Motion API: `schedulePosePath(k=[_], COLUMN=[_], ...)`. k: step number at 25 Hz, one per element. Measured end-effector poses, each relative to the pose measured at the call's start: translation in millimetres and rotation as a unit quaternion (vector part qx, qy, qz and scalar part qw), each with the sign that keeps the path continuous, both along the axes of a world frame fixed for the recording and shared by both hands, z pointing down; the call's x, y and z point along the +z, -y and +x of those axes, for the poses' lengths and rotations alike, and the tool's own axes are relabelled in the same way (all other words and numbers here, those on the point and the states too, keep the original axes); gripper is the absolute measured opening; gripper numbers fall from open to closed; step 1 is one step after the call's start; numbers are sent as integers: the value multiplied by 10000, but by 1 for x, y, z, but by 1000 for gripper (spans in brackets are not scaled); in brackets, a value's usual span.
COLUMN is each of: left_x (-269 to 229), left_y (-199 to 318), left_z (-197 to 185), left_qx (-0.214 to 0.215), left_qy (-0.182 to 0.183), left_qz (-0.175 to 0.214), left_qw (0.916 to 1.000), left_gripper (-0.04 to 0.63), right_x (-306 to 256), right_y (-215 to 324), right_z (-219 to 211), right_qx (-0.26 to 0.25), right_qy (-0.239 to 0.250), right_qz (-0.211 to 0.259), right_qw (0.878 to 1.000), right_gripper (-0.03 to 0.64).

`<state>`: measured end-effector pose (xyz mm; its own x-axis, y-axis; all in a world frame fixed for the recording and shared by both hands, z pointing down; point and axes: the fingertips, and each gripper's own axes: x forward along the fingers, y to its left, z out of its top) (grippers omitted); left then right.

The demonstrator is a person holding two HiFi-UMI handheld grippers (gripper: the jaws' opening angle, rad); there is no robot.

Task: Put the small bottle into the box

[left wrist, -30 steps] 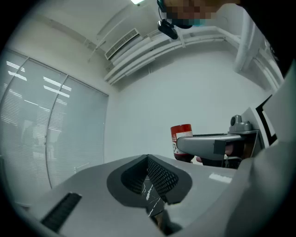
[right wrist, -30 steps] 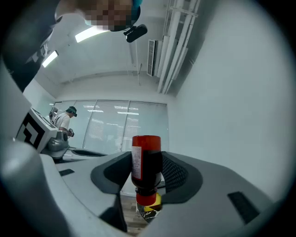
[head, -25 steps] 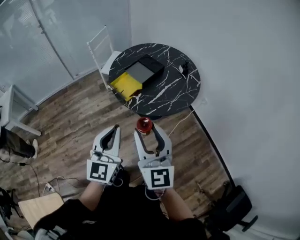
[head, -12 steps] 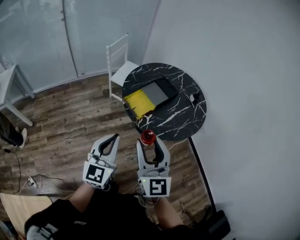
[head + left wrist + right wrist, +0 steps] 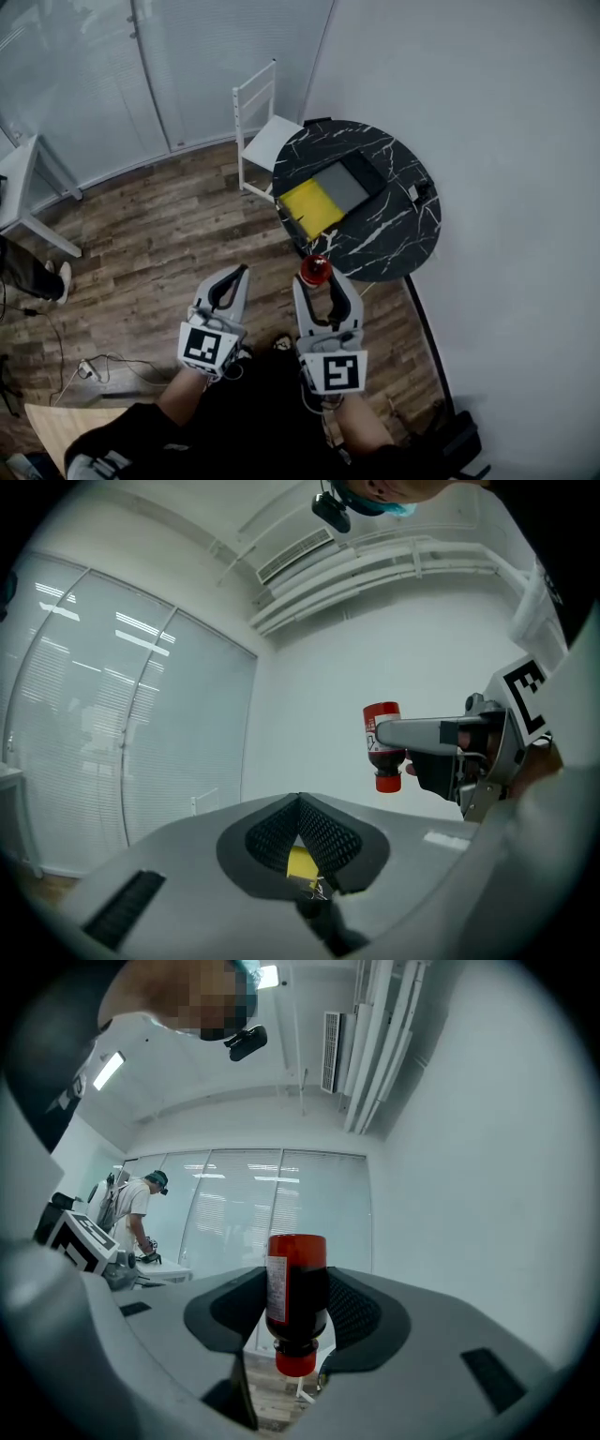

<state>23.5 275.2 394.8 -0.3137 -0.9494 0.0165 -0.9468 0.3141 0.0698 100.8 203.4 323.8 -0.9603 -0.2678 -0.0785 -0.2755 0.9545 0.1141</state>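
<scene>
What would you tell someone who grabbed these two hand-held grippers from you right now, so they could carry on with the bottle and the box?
Left gripper: jaws together, nothing in them.
Right gripper: jaws clamped on the small red bottle, which is held in the air over the wooden floor.
Box: yellow and grey, lying on the round black table ahead by the wall, with a white chair beyond it.
Done: the bottle is picked up.
Left: walk to the table, lower the bottle into the box, open the right jaws.
</scene>
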Motion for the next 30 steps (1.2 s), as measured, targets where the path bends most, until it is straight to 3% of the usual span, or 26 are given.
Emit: schedulePosePath(k=[9,13,19,26,30], left_x=[22,21,20,46,71], left_y=[30,73,146,233,273], left_z=[-63,-97,-144,-166,-169], left_qx=[-81,58,277,792,1297], left_qy=[31,177,53,-138,-245], left_qz=[-326,-459,-706,-1105,-1410], left_qw=[9994,9988,9971,9906,9812], left_gripper=[-3,-3,-3,-3,-3], right_x=[21,25,24,63,94], right_y=[35,80,160,243,276], right_z=[-70,-103,-136,-144,-142], right_qx=[-289,-288,-96,310,634], right_qy=[34,27,32,-242,-394], right_qz=[-116,-240,-399,-972,-1385], right_qw=[9995,9993,9992,9945,9875], right_gripper=[189,189,189,189,189])
